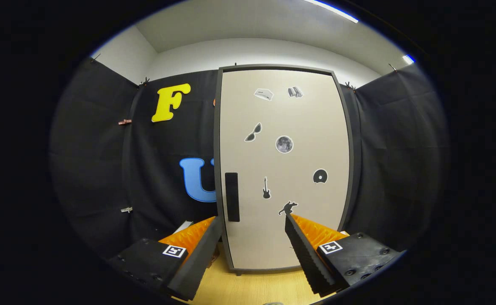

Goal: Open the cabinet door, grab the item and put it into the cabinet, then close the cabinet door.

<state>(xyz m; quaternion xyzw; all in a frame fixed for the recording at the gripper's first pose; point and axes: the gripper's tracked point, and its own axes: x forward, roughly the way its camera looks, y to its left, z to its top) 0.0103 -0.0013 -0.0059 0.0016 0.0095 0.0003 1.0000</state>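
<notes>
Step 1 of task, door opening, not yet begun. Cabinet door (284, 169) is closed, upright on the wooden tabletop (248, 288), directly ahead of the gripper (252, 220). Gripper fingers spread wide, holding nothing. Handle (232, 197) is a dark vertical recess at the door's left edge, low down. Item to stow: cannot tell where. Next move, est.: advance, align one finger w/ handle, hook, pull outward.
</notes>
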